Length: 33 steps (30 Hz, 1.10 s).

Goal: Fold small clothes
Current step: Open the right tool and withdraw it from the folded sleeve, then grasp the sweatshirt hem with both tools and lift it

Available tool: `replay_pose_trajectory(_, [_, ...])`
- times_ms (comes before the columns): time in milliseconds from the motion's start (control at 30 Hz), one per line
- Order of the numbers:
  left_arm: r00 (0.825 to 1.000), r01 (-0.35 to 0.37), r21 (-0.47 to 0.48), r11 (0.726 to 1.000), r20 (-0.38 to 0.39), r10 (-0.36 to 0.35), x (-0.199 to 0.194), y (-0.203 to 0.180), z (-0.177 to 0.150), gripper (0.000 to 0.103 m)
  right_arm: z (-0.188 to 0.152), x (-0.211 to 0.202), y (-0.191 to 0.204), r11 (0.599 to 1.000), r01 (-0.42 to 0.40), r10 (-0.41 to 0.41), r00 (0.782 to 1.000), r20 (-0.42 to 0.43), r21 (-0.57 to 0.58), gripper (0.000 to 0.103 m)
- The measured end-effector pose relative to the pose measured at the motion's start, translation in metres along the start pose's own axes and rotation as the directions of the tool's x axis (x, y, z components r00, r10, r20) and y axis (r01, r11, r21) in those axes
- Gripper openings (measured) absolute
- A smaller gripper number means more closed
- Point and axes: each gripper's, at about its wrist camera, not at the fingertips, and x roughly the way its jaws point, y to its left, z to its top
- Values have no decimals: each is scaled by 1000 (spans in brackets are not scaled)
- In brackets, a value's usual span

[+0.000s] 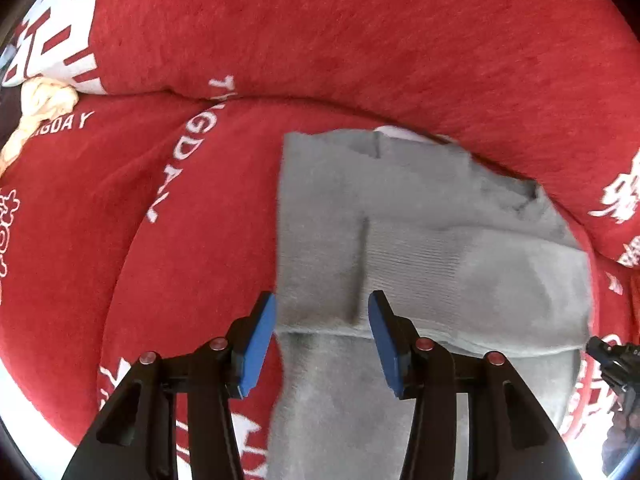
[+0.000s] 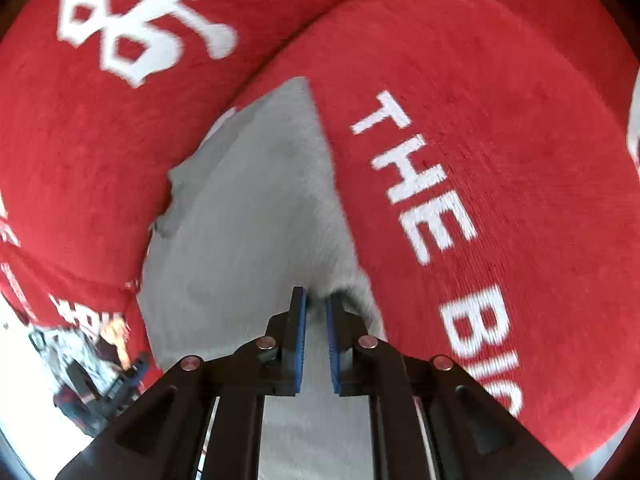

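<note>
A small grey knitted piece of clothing [image 1: 420,248] lies on a fuzzy red blanket with white letters and signs [image 1: 360,32]. The grey cloth is folded over, so one soft layer rests on top of another, and its folded edge runs across just in front of the left gripper [image 1: 322,312]. The left gripper points down at the cloth. Its two blue pads [image 1: 260,344] stand apart, with a strip of the grey cloth showing in the gap, but the pads do not squeeze it. At the far end of the grey cloth a little white bit peeks out, right where the red blanket rises up in a thick roll. A lumpy cream cloth [image 1: 44,108] sits far off at the left edge of the left camera's view, well apart from the grey cloth. The right gripper [image 2: 316,304] also points down, at another edge of the same grey cloth [image 2: 240,220]. Its blue pads are almost together, and a small bump of the grey cloth is pinched between their tips. Beside it, big white letters on the red blanket [image 2: 520,120] spell "THE BIG". In the bottom left corner of the right camera's view there is a bright floor with some dark things on it, too small and blurry to tell.
</note>
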Motion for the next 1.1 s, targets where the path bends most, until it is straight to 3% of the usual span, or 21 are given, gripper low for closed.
replay_pose_trajectory(67, [999, 46, 40, 998, 9, -46, -6, -11, -1, 49, -10, -11, 16, 997, -5, 6, 1000, 14, -79, 14])
replay_pose_trajectory(167, [996, 86, 112, 990, -8, -86, 3, -39, -1, 49, -17, -11, 43, 974, 51, -47, 999, 27, -220, 14])
replay_pose_trajectory(333, [999, 24, 127, 992, -50, -18, 41, -57, -6, 49, -7, 24, 64, 948, 117, -116, 993, 23, -295, 14])
replay_pose_trajectory(400, [1000, 8, 149, 989, -20, -5, 43, -56, -9, 49, -7, 35, 60, 932, 177, -175, 984, 33, -318, 13])
replay_pose_trajectory(467, [999, 5, 172, 985, -35, 0, 39, -55, -9, 49, -9, 38, 51, 926, 198, -198, 980, 33, -323, 7])
replay_pose_trajectory(667, [996, -52, 172, 984, -66, 65, 20, -45, -14, 49, -17, 12, 23, 950, 200, -203, 979, 11, -239, 10])
replay_pose_trajectory(767, [994, -75, 189, 979, -70, 90, 8, -44, -24, 49, -28, -1, 13, 966, 162, -168, 986, -12, -201, 11])
replay_pose_trajectory(900, [991, -72, 197, 978, -97, 93, -9, -43, -37, 49, -45, -11, 12, 971, 151, -161, 986, -41, -183, 11])
replay_pose_trajectory(933, [990, -69, 193, 979, -107, 91, -12, -42, -39, 51, -50, -12, 14, 972, 148, -160, 986, -49, -184, 11])
replay_pose_trajectory(1000, [989, -72, 181, 981, -113, 94, -16, -44, -43, 79, -59, -14, 18, 972, 143, -157, 986, -63, -186, 11])
replay_pose_trajectory(1100, [991, -92, 182, 979, -82, 108, -27, -47, -51, 84, -72, -13, 26, 972, 139, -156, 984, -80, -192, 11])
